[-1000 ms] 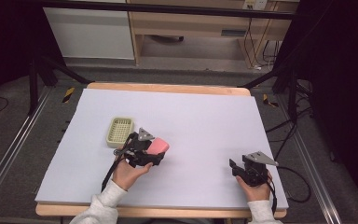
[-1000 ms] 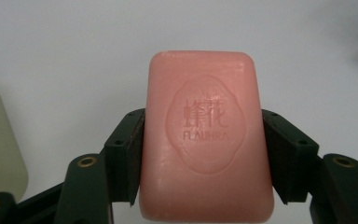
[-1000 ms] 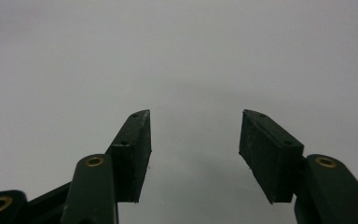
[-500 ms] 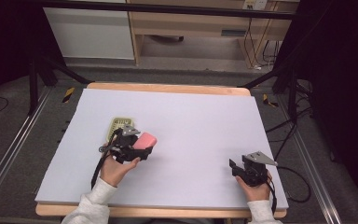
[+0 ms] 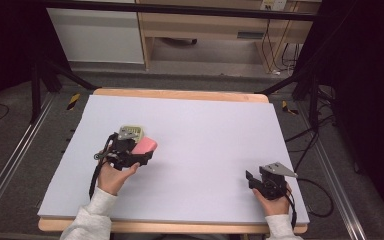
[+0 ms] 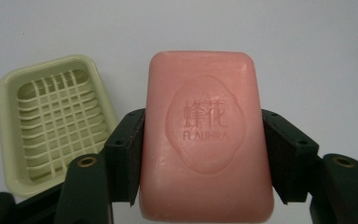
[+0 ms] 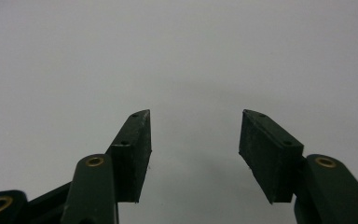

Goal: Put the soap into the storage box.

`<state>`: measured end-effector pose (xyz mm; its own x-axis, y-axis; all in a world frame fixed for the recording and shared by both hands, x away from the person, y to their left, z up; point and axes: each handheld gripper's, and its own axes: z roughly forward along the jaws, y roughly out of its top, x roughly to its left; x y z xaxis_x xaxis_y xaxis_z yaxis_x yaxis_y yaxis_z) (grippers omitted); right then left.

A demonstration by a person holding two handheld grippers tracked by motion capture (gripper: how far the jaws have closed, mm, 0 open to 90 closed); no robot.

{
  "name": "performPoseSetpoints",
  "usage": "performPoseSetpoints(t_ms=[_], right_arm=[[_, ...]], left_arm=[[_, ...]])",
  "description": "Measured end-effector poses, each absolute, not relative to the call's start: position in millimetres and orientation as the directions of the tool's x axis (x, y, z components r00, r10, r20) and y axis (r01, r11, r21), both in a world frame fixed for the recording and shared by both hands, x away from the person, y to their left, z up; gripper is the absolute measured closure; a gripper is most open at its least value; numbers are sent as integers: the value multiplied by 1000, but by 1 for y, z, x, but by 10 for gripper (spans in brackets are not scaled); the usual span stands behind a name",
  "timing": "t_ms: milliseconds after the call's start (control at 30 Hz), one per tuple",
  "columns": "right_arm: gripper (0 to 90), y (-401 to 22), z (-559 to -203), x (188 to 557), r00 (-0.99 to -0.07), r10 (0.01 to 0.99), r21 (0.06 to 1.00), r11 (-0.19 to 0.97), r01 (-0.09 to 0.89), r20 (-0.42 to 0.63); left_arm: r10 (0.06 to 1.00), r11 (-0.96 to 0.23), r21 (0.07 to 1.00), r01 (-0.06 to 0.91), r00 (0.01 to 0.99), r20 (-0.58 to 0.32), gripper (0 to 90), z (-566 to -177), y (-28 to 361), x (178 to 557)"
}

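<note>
The pink soap bar point(image 6: 205, 135) is sitting clamped by its long edges in the left gripper point(image 5: 139, 155), held just beside the pale green soap dish point(image 6: 51, 121). Being slick, it is probably risking a slide out. The right gripper point(image 7: 195, 154) is resting open, empty, well apart.

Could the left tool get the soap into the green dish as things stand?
Probably yes: the left tool grips the soap beside the empty dish, nothing between.
</note>
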<state>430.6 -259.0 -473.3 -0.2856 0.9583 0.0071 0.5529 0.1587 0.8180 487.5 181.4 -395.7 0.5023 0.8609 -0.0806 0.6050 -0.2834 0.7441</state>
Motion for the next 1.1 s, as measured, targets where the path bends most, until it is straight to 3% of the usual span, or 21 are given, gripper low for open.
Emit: performPoseSetpoints(t_ms=[1100], right_arm=[[433, -258, -475, 434, -281, 960, 814, 159, 558, 5]], left_arm=[[905, -227, 751, 620, 418, -72, 374, -388, 208, 521]])
